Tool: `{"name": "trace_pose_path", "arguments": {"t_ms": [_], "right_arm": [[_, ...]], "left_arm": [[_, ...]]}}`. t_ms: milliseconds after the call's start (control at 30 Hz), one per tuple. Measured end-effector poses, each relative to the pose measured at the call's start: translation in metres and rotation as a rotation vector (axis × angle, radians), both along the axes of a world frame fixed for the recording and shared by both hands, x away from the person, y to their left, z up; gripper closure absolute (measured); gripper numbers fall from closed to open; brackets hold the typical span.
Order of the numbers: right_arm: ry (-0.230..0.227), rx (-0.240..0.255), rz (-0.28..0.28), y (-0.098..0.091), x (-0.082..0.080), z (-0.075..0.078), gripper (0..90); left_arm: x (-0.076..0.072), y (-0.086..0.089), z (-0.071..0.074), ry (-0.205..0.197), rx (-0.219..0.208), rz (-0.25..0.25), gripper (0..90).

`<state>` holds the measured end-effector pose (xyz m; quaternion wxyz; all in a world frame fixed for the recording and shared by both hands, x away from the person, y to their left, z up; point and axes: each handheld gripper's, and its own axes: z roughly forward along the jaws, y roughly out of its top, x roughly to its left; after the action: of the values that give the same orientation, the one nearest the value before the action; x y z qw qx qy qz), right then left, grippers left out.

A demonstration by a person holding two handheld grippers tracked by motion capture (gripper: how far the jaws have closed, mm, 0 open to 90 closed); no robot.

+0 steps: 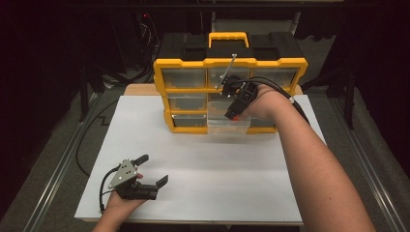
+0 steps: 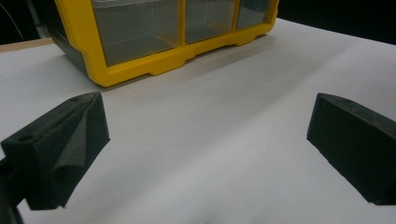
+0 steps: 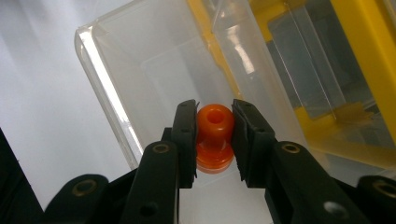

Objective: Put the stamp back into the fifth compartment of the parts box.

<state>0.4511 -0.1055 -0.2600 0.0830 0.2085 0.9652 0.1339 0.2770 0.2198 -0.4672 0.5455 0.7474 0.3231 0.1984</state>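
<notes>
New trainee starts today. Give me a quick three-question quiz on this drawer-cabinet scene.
1. What is the right gripper shut on?
2. True or false: the left gripper holds a clear drawer.
3. The orange part hangs over: A) the bare table; B) the pulled-out clear drawer; C) the cabinet's handle.

Key: 1. A small orange part with a hole in its top. 2. False: its jaws stand open above the white tabletop. 3. B.
</notes>
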Motion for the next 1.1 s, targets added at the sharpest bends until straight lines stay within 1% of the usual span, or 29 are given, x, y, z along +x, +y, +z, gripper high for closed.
{"name": "trace_pose_path", "arguments": {"t_ms": [100,133,167,200,233,333,400,533,700,733,933,1000,1033,1100], "right_arm": [[-0.014,0.010,0.005,0.000,0.000,0.002,72.6],[-0.019,0.022,0.001,-0.001,-0.001,0.004,68.1],[-0.022,0.036,0.009,-0.002,-0.001,0.006,57.4],[-0.014,0.045,-0.002,-0.002,-0.001,0.009,47.6],[-0.008,0.051,-0.008,-0.003,-0.001,0.012,40.8],[0.012,0.077,-0.016,-0.009,-0.003,0.021,31.8],[0.018,0.070,-0.026,-0.013,-0.006,0.023,28.0],[0.021,0.045,-0.033,-0.023,-0.013,0.024,25.8],[0.020,0.055,-0.039,-0.037,-0.026,0.026,25.2],[0.022,0.048,-0.048,-0.040,-0.029,0.026,24.4],[0.010,0.050,-0.061,-0.058,-0.044,0.030,21.4],[0.005,0.058,-0.067,-0.064,-0.048,0.029,20.1],[0.002,0.053,-0.068,-0.067,-0.050,0.028,19.4],[0.006,0.052,-0.086,-0.072,-0.054,0.024,18.0]], "left_arm": [[0.000,0.000,0.000,0.000,-0.001,0.000,0.3],[0.000,0.000,0.000,0.000,-0.001,-0.001,0.3],[0.000,0.000,0.000,0.001,-0.001,-0.001,0.3],[0.000,0.000,0.000,0.001,-0.002,-0.001,0.3],[0.000,0.000,0.000,0.002,-0.001,-0.001,0.3],[0.000,0.001,0.000,0.003,0.003,-0.001,0.3],[0.000,0.001,0.000,0.002,0.002,0.000,0.3],[0.001,0.001,0.000,0.004,-0.001,0.003,0.3],[0.002,0.001,0.000,0.005,0.006,0.007,0.3],[0.002,0.001,0.000,0.005,0.004,0.008,0.3],[0.001,0.000,0.000,0.004,0.008,0.010,0.3],[0.001,0.000,-0.001,0.005,0.002,0.012,0.3],[0.001,0.000,-0.001,0.005,0.002,0.014,0.3],[0.001,0.000,0.000,0.006,0.001,0.013,0.3]]}}
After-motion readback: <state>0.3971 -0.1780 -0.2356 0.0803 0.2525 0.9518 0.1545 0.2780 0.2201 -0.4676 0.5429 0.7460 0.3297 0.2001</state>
